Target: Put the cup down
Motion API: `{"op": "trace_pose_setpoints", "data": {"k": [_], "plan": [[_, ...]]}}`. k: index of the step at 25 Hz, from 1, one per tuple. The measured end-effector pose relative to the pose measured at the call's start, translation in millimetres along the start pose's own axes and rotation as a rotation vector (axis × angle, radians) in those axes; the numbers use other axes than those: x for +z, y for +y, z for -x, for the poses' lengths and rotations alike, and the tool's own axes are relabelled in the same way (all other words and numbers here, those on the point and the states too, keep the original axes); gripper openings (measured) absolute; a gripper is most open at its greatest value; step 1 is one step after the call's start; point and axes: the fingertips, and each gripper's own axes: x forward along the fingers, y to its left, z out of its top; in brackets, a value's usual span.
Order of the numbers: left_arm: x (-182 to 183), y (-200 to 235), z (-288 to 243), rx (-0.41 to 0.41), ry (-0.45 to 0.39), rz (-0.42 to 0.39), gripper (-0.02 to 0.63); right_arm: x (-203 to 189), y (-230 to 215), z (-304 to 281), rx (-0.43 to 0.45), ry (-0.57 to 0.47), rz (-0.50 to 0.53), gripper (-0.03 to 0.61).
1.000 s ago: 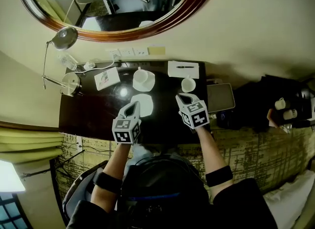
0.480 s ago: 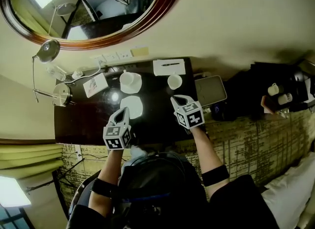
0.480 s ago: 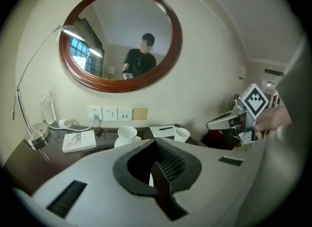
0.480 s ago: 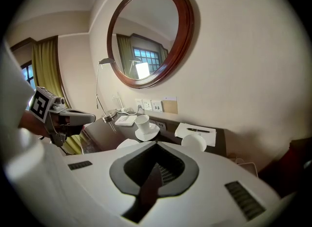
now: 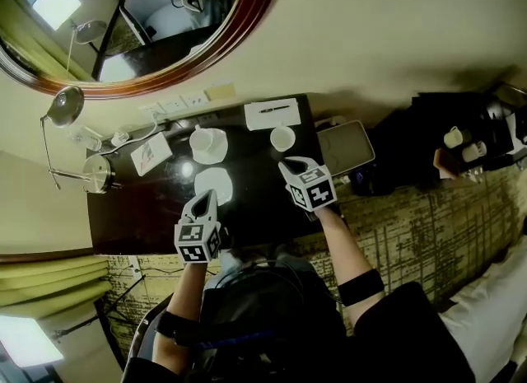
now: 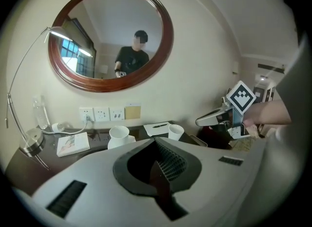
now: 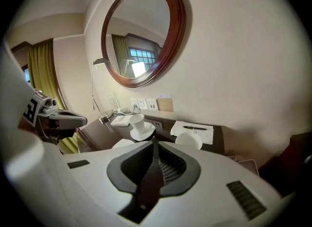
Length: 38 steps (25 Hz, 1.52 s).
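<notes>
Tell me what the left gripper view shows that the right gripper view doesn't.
Only the left gripper view shows the person's reflection in the mirror. Only the right gripper view shows the yellow-green curtain and the empty saucer. Both show the mirror, the lamp, the wall sockets, the cup on its saucer, the loose cup and the notepad with a pen.

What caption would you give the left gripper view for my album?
Shut left gripper facing a dark glossy desk: white cup on saucer, lone white cup, oval wood-framed mirror above.
</notes>
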Motion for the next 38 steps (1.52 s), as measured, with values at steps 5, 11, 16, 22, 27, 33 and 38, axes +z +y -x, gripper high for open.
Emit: {"op": "trace_pose_setpoints", "data": {"k": [5, 11, 16, 22, 27, 33, 38], "plan": [[-2, -18, -19, -0.046, 0.051, -0.028, -0.008, 4, -29, -15, -0.035, 0.013, 0.025, 0.242], [-2, -41, -58, -0.083, 0.089, -0.045, -0.008, -2, -58, -45, -0.050, 0.114, 0.117, 0.471], [-1, -60, -91, -0.129, 0.107, -0.050, -0.008, -2, -72, -76, -0.059, 0.199, 0.214, 0.511], [-9, -70, -114, -0.146, 0.138, -0.039, -0.008, -16, -79, -107, -0.016, 0.304, 0.286, 0.529], [-10, -68, -121, -0.144, 0.139, -0.046, -0.008, -25, -85, -126, 0.022, 0.347, 0.281, 0.551], [-16, -61, -120, -0.123, 0.146, -0.029, -0.006, -23, -90, -136, 0.021, 0.357, 0.308, 0.551], [-16, -61, -118, -0.117, 0.143, -0.020, -0.008, -32, -86, -143, 0.039, 0.392, 0.312, 0.546]]}}
